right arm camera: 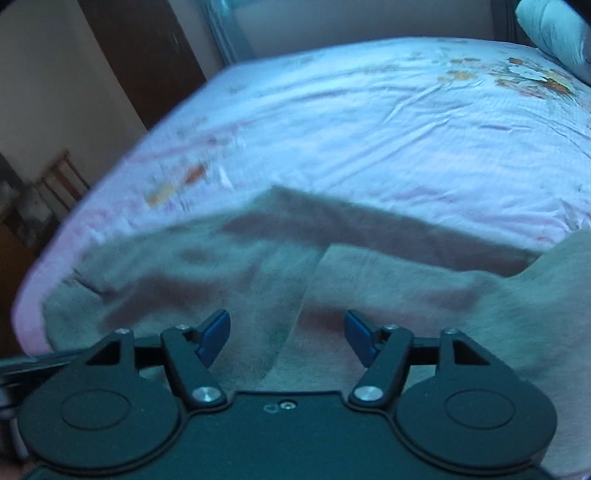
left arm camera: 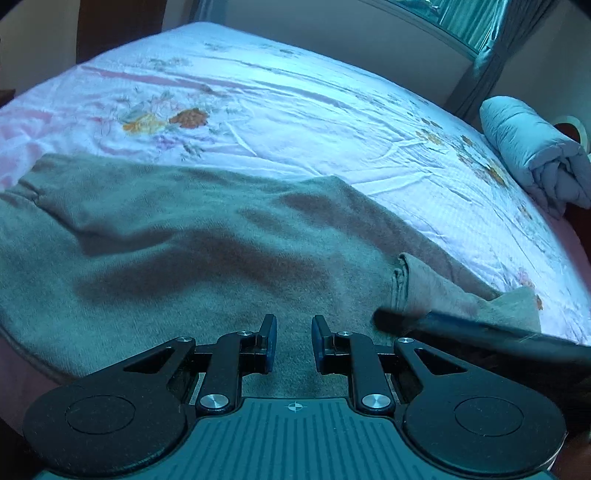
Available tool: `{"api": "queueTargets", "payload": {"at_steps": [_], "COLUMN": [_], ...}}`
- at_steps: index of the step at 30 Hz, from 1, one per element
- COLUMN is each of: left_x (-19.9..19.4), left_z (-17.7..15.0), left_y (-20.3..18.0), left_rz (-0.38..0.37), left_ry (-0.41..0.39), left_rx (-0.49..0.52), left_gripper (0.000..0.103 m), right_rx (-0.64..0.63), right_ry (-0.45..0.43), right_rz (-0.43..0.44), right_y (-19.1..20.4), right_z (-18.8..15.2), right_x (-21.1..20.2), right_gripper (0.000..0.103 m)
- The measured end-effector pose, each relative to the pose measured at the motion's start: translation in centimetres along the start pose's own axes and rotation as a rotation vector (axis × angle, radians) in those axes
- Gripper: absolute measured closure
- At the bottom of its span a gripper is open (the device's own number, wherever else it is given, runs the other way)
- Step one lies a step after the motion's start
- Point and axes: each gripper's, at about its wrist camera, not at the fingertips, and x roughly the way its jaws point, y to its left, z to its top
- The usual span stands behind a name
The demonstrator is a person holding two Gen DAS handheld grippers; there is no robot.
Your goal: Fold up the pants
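Grey-brown fleece pants [left arm camera: 192, 254] lie spread on the near part of a bed with a white flowered sheet [left arm camera: 295, 122]. In the left wrist view my left gripper [left arm camera: 294, 341] hovers just above the fabric, jaws a little apart and empty. A folded cuff or hem [left arm camera: 402, 280] lies to its right. A blurred black finger of the other gripper [left arm camera: 461, 328] reaches in from the right. In the right wrist view my right gripper [right arm camera: 287, 338] is wide open above the pants [right arm camera: 240, 280], over a fold edge. The view is motion blurred.
A rolled pale quilt [left arm camera: 535, 155] lies at the bed's right edge. A dark wooden door [right arm camera: 147, 55] and a wooden chair [right arm camera: 62, 181] stand left of the bed. A curtained window [left arm camera: 469, 22] is behind the bed.
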Motion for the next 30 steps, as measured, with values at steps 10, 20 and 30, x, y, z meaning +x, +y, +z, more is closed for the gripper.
{"api": "queueTargets", "payload": {"at_steps": [10, 20, 30], "left_x": [-0.6, -0.9, -1.0], "left_z": [1.1, 0.4, 0.6], "left_y": [3.6, 5.7, 6.5], "left_rz": [0.03, 0.022, 0.001], "left_ry": [-0.027, -0.036, -0.05], "left_rx": [-0.043, -0.092, -0.113], "left_gripper": [0.084, 0.084, 0.084], "right_rx": [-0.071, -0.05, -0.112], "right_ry": [0.005, 0.028, 0.029], "right_rz": [-0.122, -0.139, -0.199], "right_y": [-0.1, 0.9, 1.5], "right_z": [-0.9, -0.1, -1.3], "right_x": [1.0, 0.6, 2.3], "right_gripper": [0.098, 0.058, 0.075]}}
